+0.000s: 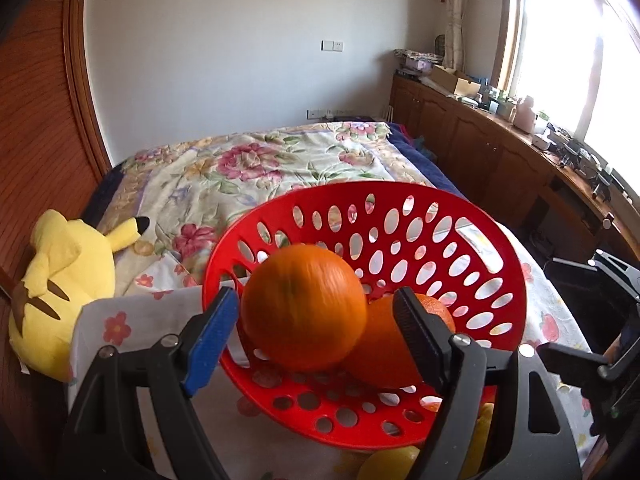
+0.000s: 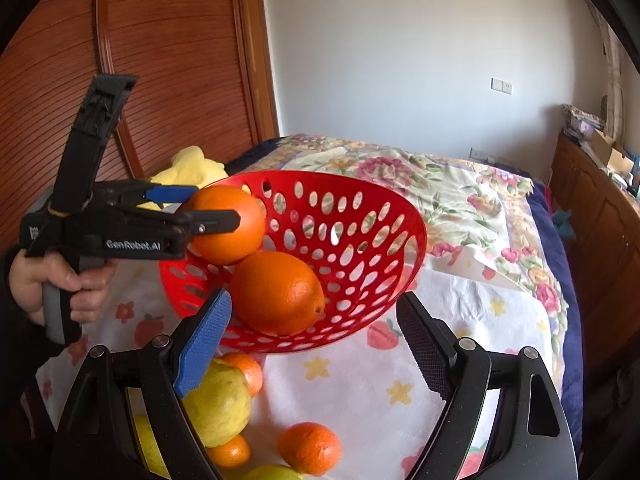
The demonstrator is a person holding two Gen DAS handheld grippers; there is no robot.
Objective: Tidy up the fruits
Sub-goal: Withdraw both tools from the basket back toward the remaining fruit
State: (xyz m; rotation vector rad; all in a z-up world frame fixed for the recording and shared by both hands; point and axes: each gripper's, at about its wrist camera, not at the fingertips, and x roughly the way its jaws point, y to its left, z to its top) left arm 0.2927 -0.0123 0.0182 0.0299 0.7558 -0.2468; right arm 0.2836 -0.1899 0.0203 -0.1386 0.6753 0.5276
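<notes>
A red perforated basket (image 1: 400,188) (image 2: 360,184) stands on a flowered white cloth (image 2: 400,380). One large orange (image 2: 276,292) lies in its bottom. A second orange (image 1: 304,308) (image 2: 224,236) leans on it at the basket's left wall, between the fingers of my left gripper (image 1: 316,296) (image 2: 218,206). It touches the blue pad, and a gap shows at the black pad, so this gripper is open. My right gripper (image 2: 314,298) hangs open just before the basket's near side, holding nothing. Loose yellow fruit (image 2: 220,404) and small oranges (image 2: 310,448) lie on the cloth below it.
The cloth lies on a bed with a floral cover (image 1: 260,160). A yellow plush toy (image 1: 64,276) rests at the left, by a wooden wardrobe (image 2: 160,60). A long wooden cabinet (image 1: 500,140) runs along the right. A person's hand (image 2: 44,280) grips the left tool.
</notes>
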